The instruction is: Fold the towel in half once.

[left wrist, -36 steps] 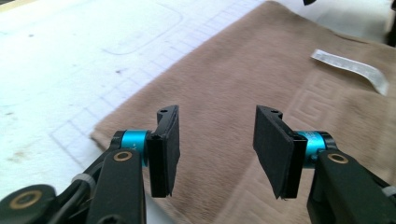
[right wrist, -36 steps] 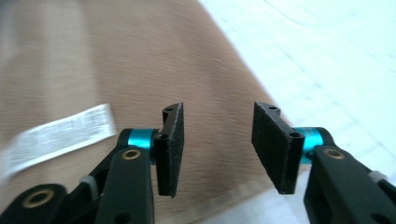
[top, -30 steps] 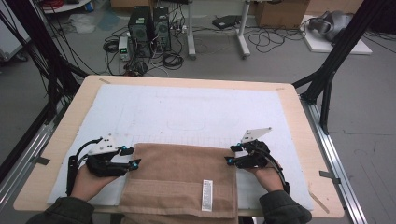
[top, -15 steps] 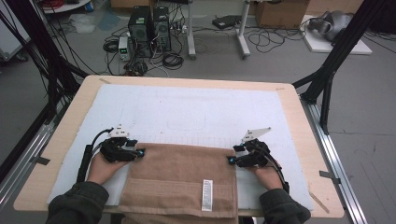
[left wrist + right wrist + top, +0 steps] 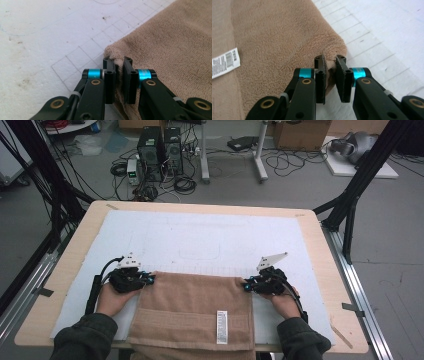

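Note:
A tan towel (image 5: 192, 307) lies flat at the near edge of the table, its white label (image 5: 222, 326) facing up. My left gripper (image 5: 148, 279) pinches the towel's far left corner (image 5: 113, 51); its jaws have just been closing and now press the cloth between them. My right gripper (image 5: 247, 285) pinches the far right corner (image 5: 337, 47) the same way, the terry cloth (image 5: 277, 42) bunched between its jaws, which have also just been closing. In the gripper views, the left gripper (image 5: 119, 62) and the right gripper (image 5: 330, 60) each hold a fold of towel.
A white gridded mat (image 5: 210, 235) covers the wooden table (image 5: 320, 245). Beyond the far edge stand computer towers (image 5: 160, 145) and cables on the floor. Black frame legs (image 5: 360, 180) rise at the right and left sides.
The left hand slid right and slightly away onto the towel's left corner. Both grippers' jaws closed on the towel corners. The right hand stayed in place.

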Tool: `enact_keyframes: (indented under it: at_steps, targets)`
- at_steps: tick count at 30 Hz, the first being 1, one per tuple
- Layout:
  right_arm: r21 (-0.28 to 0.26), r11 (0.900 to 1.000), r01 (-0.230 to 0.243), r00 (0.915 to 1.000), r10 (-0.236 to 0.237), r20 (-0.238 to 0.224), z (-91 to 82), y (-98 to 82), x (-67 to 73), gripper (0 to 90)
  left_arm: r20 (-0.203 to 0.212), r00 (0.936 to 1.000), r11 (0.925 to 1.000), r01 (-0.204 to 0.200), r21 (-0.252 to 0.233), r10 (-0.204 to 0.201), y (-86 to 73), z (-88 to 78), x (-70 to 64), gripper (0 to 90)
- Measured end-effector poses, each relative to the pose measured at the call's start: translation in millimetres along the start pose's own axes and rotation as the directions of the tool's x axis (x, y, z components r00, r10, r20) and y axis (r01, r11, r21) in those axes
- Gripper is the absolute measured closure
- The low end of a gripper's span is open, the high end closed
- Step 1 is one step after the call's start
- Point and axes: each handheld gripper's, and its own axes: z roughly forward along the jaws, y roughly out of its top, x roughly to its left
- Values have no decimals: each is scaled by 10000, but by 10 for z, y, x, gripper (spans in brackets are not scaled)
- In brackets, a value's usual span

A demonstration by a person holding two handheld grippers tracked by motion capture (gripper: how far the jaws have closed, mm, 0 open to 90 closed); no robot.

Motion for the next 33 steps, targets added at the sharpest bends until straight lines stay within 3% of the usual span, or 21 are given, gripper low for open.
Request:
enact_keyframes:
  at_steps: [7,11,15,19,23,25,27,28,29,30,32,33]
  targets:
    - [-319,9992,-229,9991,240,363,-27,139,-125,807,-231,9992,9988,314,-385,-323,114,34,97,824]
    - [-318,9995,-66,9957,95,922,-65,343,-240,808,-451,9979,9971,442,-620,-471,310,69,201,825]
    - [-274,9996,47,9900,-8,1414,-158,627,-412,809,-884,9954,9965,291,-789,-361,651,98,327,828]
    - [-373,9993,52,9780,27,2086,-317,945,-603,811,-1436,9895,9952,24,-982,-166,1093,41,472,828]
    - [-941,9952,264,9643,-5,2649,-555,1251,-718,813,-1916,9815,9854,-314,-1671,-12,1581,-182,559,829]
    - [-1197,9923,323,9582,33,2860,-648,1371,-753,812,-2154,9764,9809,-598,-1851,188,1723,-244,553,825]
    - [-1280,9917,129,9604,234,2777,-649,1404,-800,736,-2367,9715,9848,-505,-1662,99,1716,-203,566,731]
    - [-1320,9912,83,9586,297,2832,-607,1385,-824,628,-2302,9731,9895,-252,-1423,-83,1674,-163,593,623]
    - [-1351,9908,-129,9594,504,2775,-562,1348,-838,593,-2154,9763,9921,-69,-1251,-203,1606,-124,619,552]
    - [-1289,9912,-302,9642,629,2576,-513,1295,-847,573,-2010,9793,9930,13,-1177,-251,1522,-91,631,523]
    - [-1065,9940,-234,9650,503,2574,-419,1173,-822,551,-1881,9818,9954,83,-957,-263,1344,-40,640,506]
    - [-976,9943,-435,9672,664,2451,-380,1114,-813,529,-1778,9833,9956,224,-906,-383,1258,-22,641,488]
